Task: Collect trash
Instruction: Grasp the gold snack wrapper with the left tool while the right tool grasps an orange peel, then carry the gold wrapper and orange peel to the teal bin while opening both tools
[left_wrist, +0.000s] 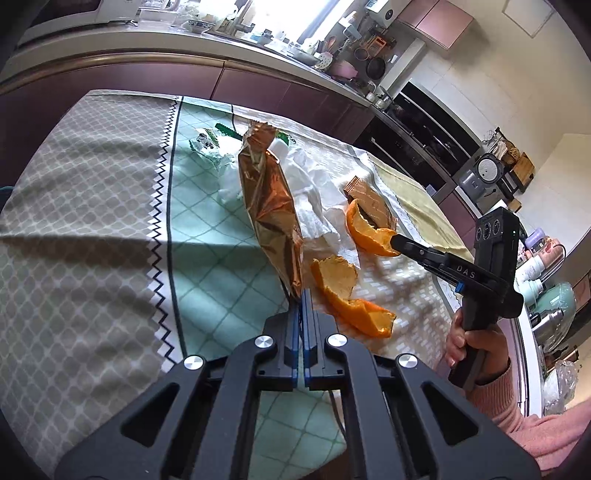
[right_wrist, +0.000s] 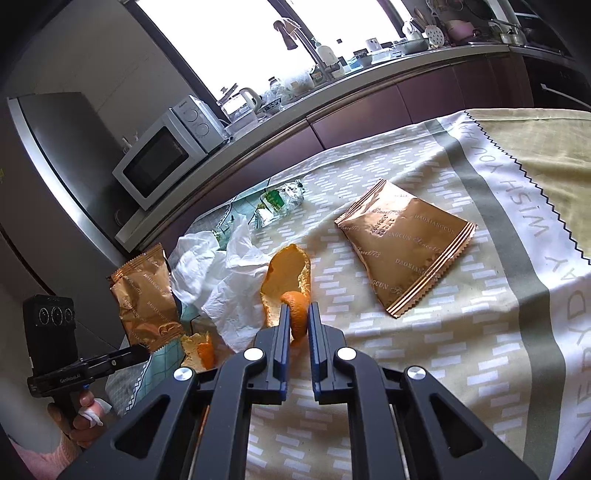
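1. Left wrist view: the left claw (left_wrist: 303, 295) is clenched on the bottom edge of a copper wrapper (left_wrist: 271, 199), which stands up from the fingertips, apparently lifted off the worktop (left_wrist: 92, 221). The bite looks thin, right at the crimped edge, so keep the squeeze firm and carry the wrapper slowly; a jerk could slide the foil out.
2. Right wrist view: the right claw (right_wrist: 298, 314) is closing round the curled end of an orange peel (right_wrist: 290, 280), with the jaws just beside it and a small gap showing on each side. I judge the grasp not yet finished: close until both pads press the peel, then lift straight up.
3. Peel is soft and tears, so take it where the curl is thick, not at the ragged rim.
4. Just beside it lie a second peel (left_wrist: 347, 295), near the left claw, and a crumpled white bag (right_wrist: 221, 280); lift clear so neither gets dragged.
5. Farther out, a flat wrapper (right_wrist: 402, 251) and a green packet (right_wrist: 280, 199) remain on the cloth, well apart from both claws.
6. No bin shows in either view, so where to drop things cannot be told.
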